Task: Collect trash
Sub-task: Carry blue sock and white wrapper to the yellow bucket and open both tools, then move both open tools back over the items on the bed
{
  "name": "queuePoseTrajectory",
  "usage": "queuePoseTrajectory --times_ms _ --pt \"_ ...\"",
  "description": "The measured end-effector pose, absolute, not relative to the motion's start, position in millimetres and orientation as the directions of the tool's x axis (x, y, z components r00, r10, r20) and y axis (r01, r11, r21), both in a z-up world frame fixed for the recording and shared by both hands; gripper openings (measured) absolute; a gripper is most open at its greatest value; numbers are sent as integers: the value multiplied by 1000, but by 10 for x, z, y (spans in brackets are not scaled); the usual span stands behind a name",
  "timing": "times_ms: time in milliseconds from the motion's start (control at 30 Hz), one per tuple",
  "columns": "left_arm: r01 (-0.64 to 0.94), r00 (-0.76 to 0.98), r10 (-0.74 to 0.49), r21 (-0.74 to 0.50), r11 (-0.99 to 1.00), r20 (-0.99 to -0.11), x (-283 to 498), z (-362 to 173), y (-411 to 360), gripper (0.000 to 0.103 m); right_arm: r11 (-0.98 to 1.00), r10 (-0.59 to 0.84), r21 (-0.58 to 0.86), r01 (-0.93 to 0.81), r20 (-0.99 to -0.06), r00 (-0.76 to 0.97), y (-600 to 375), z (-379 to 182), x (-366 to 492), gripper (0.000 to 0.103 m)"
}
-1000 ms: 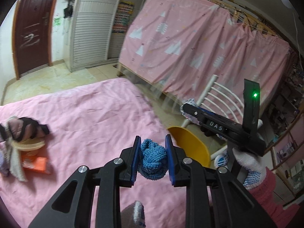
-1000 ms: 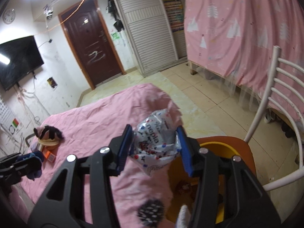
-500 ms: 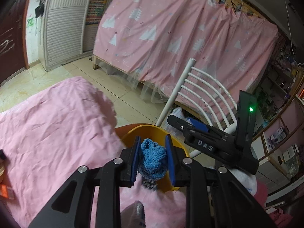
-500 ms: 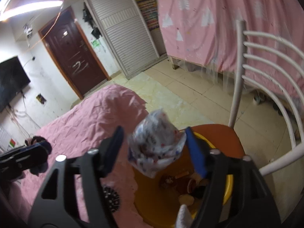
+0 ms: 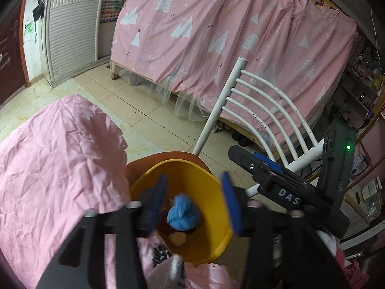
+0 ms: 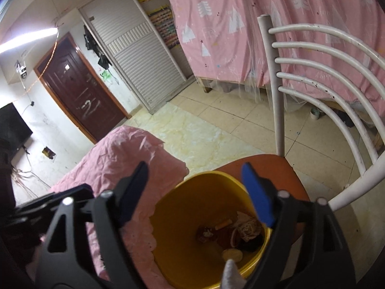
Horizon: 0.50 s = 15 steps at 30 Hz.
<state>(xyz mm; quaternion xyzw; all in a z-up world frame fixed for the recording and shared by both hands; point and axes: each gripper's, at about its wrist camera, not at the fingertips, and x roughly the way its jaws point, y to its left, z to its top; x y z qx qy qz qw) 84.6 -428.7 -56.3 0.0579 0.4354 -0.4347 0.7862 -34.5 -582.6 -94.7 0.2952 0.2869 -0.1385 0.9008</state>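
Tools: left tool and right tool both spread, empty | blue knit wad dropping into yellow bin | risk: bin tipping off chair seat if bumped.

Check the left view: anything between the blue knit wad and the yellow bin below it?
Nothing visible. The blue knit wad sits free between the left gripper's open jaws, directly over the yellow bin's open mouth, with only earlier scraps beneath.
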Motion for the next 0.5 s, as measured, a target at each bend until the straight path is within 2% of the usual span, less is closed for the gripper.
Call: queuePoseTrajectory --times_ms 67,500 --pt "733 250 -634 -285 618 -732 843 -564 -4272 55 790 -86 448 419 -595 799 -5816 -909 -346 78" --pt "686 312 -666 -325 652 -678 928 -313 -3605 55 852 -58 387 352 -599 799 -5321 -684 -100 81"
